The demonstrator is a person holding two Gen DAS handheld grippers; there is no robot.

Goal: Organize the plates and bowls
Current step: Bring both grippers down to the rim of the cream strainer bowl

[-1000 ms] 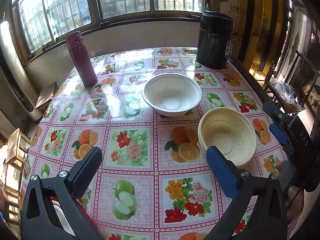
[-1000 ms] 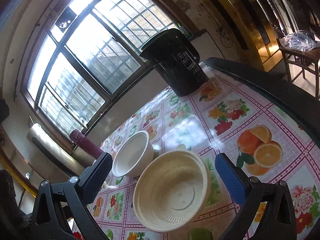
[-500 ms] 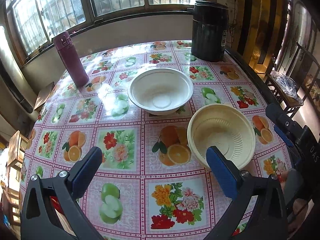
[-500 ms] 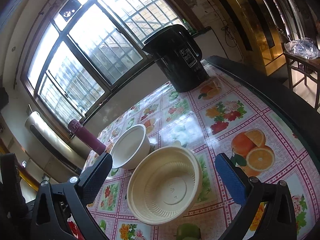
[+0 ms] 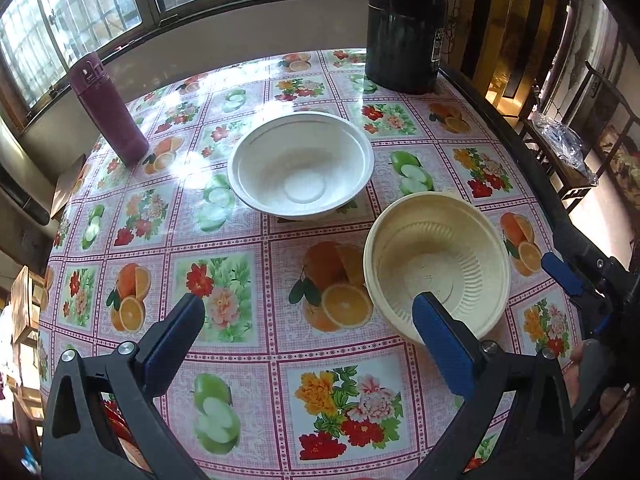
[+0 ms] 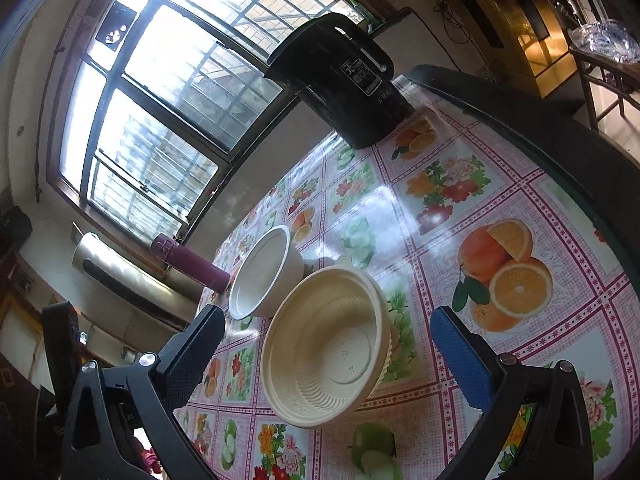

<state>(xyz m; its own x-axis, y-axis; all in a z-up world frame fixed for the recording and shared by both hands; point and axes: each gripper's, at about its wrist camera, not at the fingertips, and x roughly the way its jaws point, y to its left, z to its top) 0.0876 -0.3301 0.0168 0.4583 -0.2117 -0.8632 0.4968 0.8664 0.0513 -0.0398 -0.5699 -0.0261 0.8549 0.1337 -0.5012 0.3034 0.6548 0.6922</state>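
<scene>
- The left tongs [image 5: 306, 322] have black, triangular plastic arms with cut-out holes, at the lower corners of the frame.
- Blue, textured pads [image 5: 442, 346] line the fingers' inner faces.
- Silver round screws sit at each finger's joint.
- The right tongs [image 6: 326, 338] are of the same build: black frame, blue pads [image 6: 460, 364], silver screws.

Open cloth [image 5: 224, 236] nr left; bowls [image 5: 301, 164] block right.
</scene>
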